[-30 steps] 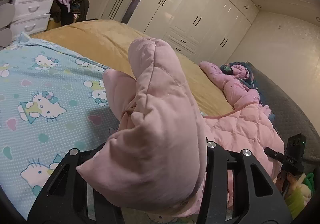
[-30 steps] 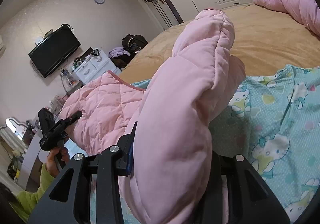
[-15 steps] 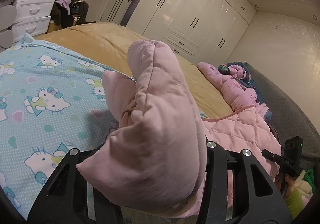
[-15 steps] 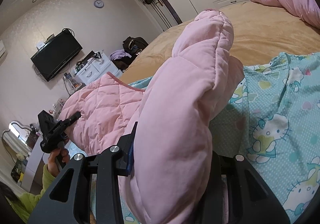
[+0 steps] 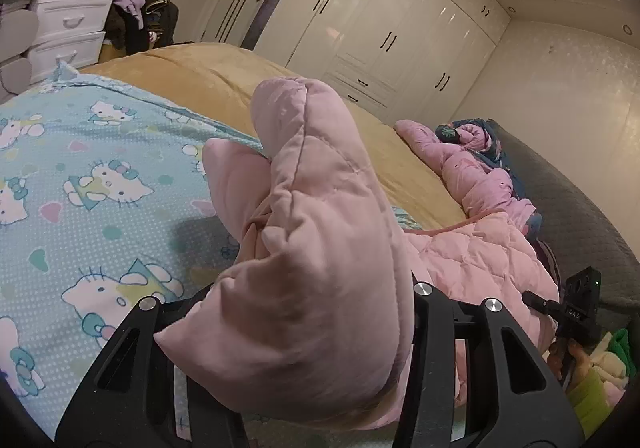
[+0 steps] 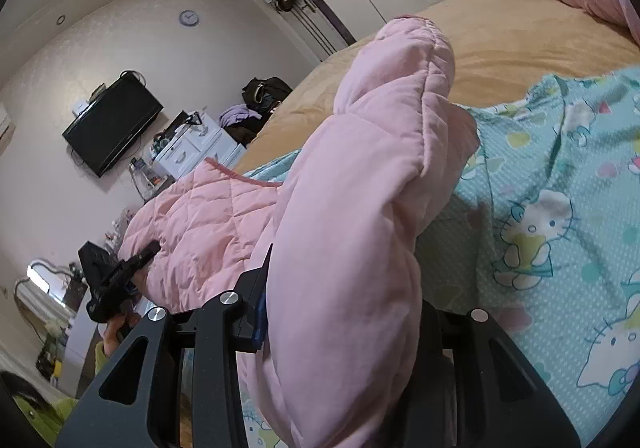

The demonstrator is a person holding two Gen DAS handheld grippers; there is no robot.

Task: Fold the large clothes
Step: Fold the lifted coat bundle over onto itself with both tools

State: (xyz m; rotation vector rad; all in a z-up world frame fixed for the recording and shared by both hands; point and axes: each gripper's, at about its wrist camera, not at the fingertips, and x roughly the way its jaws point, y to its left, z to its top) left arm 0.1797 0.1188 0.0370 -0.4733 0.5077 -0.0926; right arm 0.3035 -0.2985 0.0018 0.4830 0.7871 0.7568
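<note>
**Holding a pink quilted garment bunched in both grippers over the bed**

From the left wrist camera I see the left gripper (image 5: 312, 352) clamped on a thick wad of the pink quilted garment (image 5: 320, 248). The padding fills the whole gap between the two black fingers (image 5: 448, 360) and bulges up and forward past them, so the pads themselves are hidden — only the finger frames show on either side of the fabric. A stitched, rounded edge of the garment stands up above the grip.

The right gripper (image 6: 340, 352) looks the same from its own camera: its fingers (image 6: 224, 336) pinch another fat fold of the garment (image 6: 360, 207), which rises between them and leans toward the top of the view. The rest of the garment stretches away to the left as a diamond-quilted panel, toward the other gripper seen small at the left edge with a hand (image 6: 120, 324) on its handle.

Under both grips lies a pale blue cartoon-cat sheet (image 5: 80, 207), spread over a tan bedcover (image 5: 224, 75). More pink bedding (image 5: 472, 175) is heaped near the far side of the bed — well apart from what I hold.
</note>
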